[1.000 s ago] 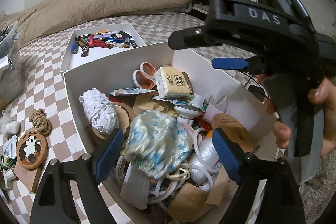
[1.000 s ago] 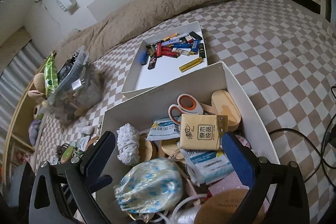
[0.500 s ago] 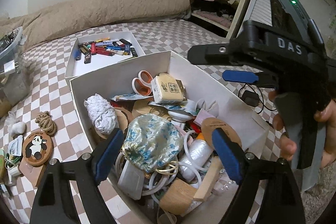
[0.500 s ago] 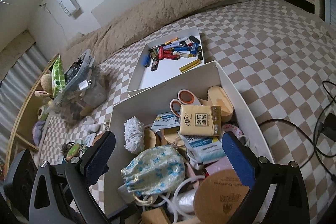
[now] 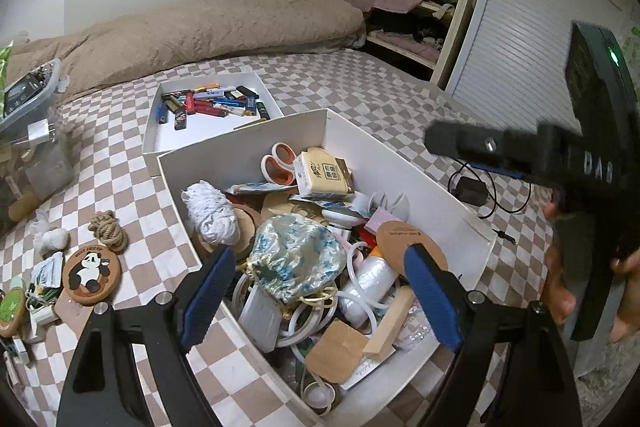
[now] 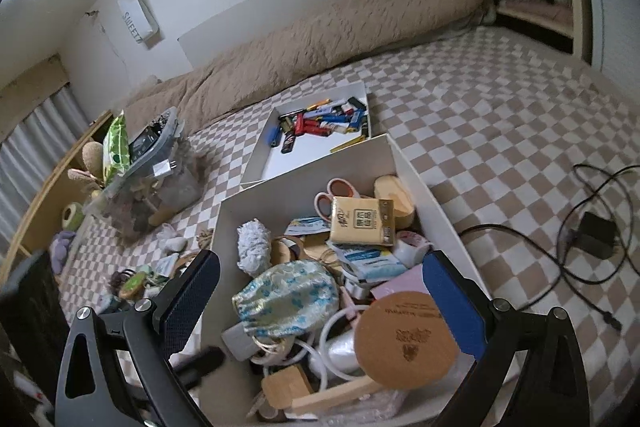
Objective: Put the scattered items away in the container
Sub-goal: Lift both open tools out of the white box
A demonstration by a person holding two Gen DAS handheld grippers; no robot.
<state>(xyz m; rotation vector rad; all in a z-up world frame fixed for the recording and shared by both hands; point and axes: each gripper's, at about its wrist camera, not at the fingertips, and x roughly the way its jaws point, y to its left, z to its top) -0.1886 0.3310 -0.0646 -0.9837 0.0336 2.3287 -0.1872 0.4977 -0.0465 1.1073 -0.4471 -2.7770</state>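
**Selecting the next stray item**

Hovering over the full white box point(image 5: 400, 163) at centre frame, I read both grippers, left gripper point(image 5: 320, 291) and right gripper point(image 6: 320, 299), as released and empty; next I target the panda coaster point(image 5: 91, 273), lower left, outside the box.

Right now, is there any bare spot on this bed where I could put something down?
Yes. The checkered sheet lies bare to the right of the big box, up to the black cable. The near half of the small tray is bare too. It is crowded inside the big box and left of it, around the panda coaster and rope knot.
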